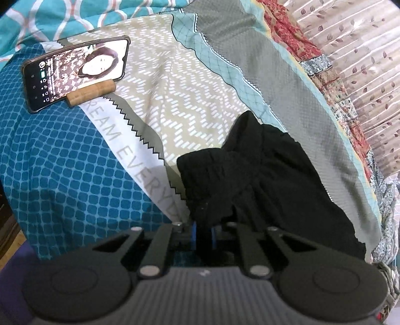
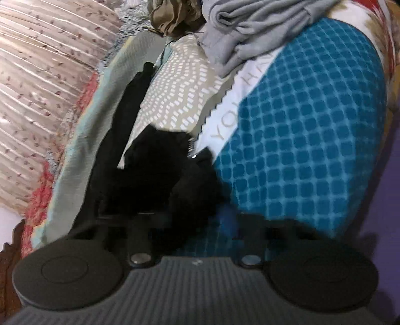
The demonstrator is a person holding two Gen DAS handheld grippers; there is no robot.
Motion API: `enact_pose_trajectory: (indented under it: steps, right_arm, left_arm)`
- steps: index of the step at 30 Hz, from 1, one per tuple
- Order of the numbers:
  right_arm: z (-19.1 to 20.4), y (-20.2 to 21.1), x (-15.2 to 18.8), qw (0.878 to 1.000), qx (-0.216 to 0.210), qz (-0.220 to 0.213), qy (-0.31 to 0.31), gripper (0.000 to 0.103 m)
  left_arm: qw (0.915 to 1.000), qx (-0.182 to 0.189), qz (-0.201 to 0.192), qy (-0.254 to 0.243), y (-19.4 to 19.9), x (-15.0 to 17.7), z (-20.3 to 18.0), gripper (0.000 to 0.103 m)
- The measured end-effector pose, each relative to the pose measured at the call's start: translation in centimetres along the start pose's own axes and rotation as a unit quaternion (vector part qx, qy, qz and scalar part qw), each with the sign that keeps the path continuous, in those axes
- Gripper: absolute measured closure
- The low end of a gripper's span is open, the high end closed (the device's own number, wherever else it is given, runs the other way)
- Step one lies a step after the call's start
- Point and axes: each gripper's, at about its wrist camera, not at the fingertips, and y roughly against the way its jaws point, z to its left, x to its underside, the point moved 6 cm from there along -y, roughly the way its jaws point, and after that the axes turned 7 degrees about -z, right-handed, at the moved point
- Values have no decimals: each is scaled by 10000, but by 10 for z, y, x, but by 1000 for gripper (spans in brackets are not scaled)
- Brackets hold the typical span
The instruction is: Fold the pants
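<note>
Black pants [image 1: 252,175] lie bunched on a patterned bedsheet [image 1: 175,105]. In the left wrist view my left gripper [image 1: 203,235] is shut on the near edge of the pants; its blue pads [image 1: 193,236] pinch the cloth. In the right wrist view the pants [image 2: 160,170] are a dark heap with a long strip running away along the bed's left side. My right gripper [image 2: 192,217] is buried in black cloth; its fingertips are hidden and the view is blurred.
A phone [image 1: 75,72] leans on a wooden stand [image 1: 91,96] at the far left of the bed. A grey garment [image 2: 250,30] and an olive one [image 2: 172,15] lie at the far end. A pleated floral curtain [image 1: 362,62] borders the bed.
</note>
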Motion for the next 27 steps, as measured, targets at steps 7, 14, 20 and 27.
enact_pose_trajectory:
  steps: [7,14,20,27]
  right_arm:
    - [92,44,-117,9876,-563,-1450,231,95]
    - [108,102,-187,9614,-867,-2560,525,95]
    - [-8,59,-137,9692,1008,-2079,854,95]
    - [-75,55,-98,9563,2012,-2044,575,42]
  left_arm:
    - [9989,382,-59,275,14,-8,-13,94]
    - [9984,520,147,-179,23,19,-35,94]
    - [9940,-193,937,-532,-17,83,-2,94]
    - [9907,-227,763,-1104,-13,87,-9,85]
